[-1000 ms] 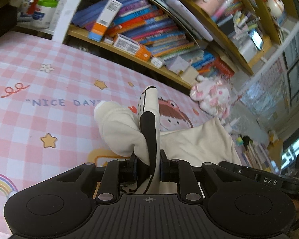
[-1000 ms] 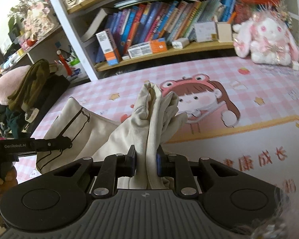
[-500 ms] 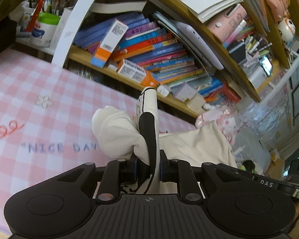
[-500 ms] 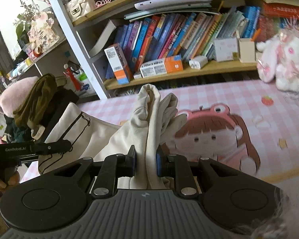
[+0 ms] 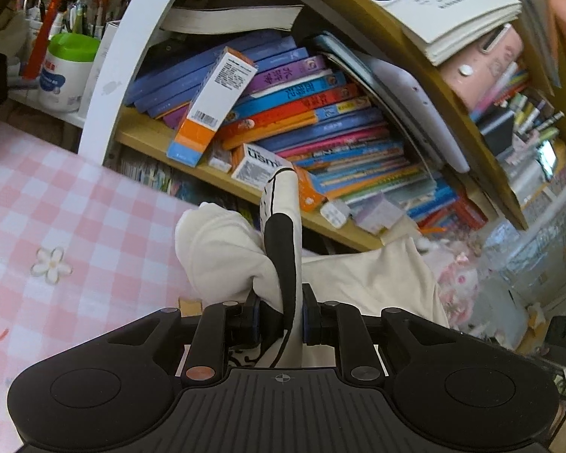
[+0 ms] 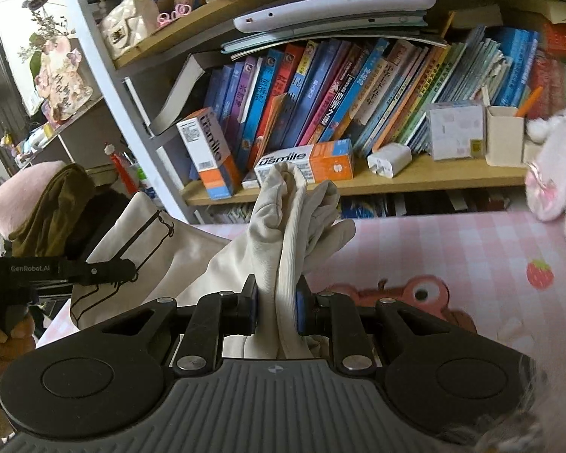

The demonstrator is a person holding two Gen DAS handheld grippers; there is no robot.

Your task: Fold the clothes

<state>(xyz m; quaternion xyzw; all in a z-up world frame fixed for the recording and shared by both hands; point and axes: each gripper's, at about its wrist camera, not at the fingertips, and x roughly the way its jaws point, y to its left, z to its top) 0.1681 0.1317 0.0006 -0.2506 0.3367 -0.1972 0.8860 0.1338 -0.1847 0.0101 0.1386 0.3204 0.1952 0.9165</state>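
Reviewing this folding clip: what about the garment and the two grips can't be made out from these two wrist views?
- Cream garment: its type and lower part, cut off in both wrist views by the gripper bodies.
- Left gripper: how much fabric the pads hold; the bunched cloth hides it.
- Right gripper: the same; folds cover the pads.
- Pink checked tablecloth: whether the garment's hem touches it; hidden below both cameras.
- Black print on the garment: design creased, unreadable.

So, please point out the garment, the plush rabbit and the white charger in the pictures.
Garment point(image 6: 283, 234), right wrist view, bunched cloth above the claw.
Plush rabbit point(image 6: 558, 173), right wrist view, its pink body.
White charger point(image 6: 390, 159), right wrist view, its front face.
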